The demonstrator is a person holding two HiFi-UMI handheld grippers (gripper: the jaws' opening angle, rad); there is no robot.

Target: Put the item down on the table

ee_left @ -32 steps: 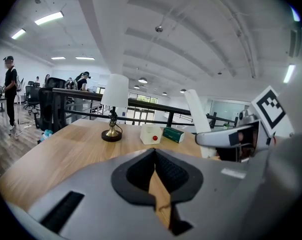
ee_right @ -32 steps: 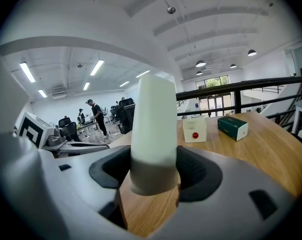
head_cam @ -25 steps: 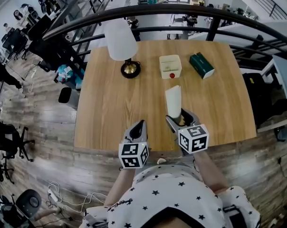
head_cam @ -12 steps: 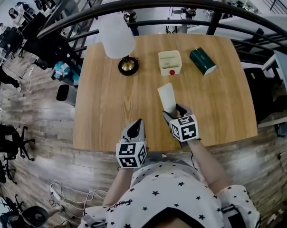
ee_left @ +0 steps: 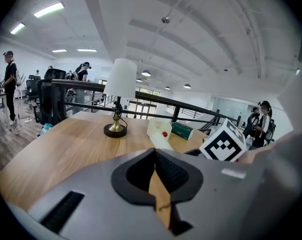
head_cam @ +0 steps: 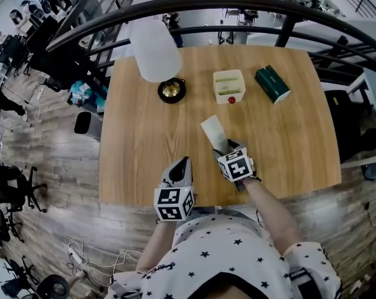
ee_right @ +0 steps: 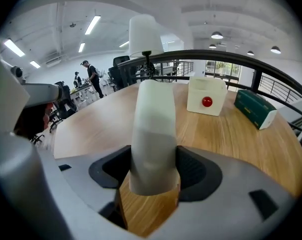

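"White cup (head_cam: 211, 129): where is it?"
"Clamped between the fingers of the right gripper (head_cam: 228, 149), leaning over the wooden surface (head_cam: 144, 136) near the front edge. I cannot tell whether it touches the wood."
"And the left gripper (head_cam: 183, 164)?"
"Its fingers are pressed together on nothing. A lamp (head_cam: 155, 48), white box (head_cam: 228, 86) and green box (head_cam: 272, 84) stand farther back."

cup (head_cam: 213, 131) between right gripper (head_cam: 226, 148) jaws, poking out ahead, over table (head_cam: 144, 142). lamp (head_cam: 155, 50) ahead-left of it, button box (head_cam: 228, 86) straight ahead, carton (head_cam: 272, 84) ahead-right, beside box. left gripper (head_cam: 183, 162) just to its left, at table's near edge.
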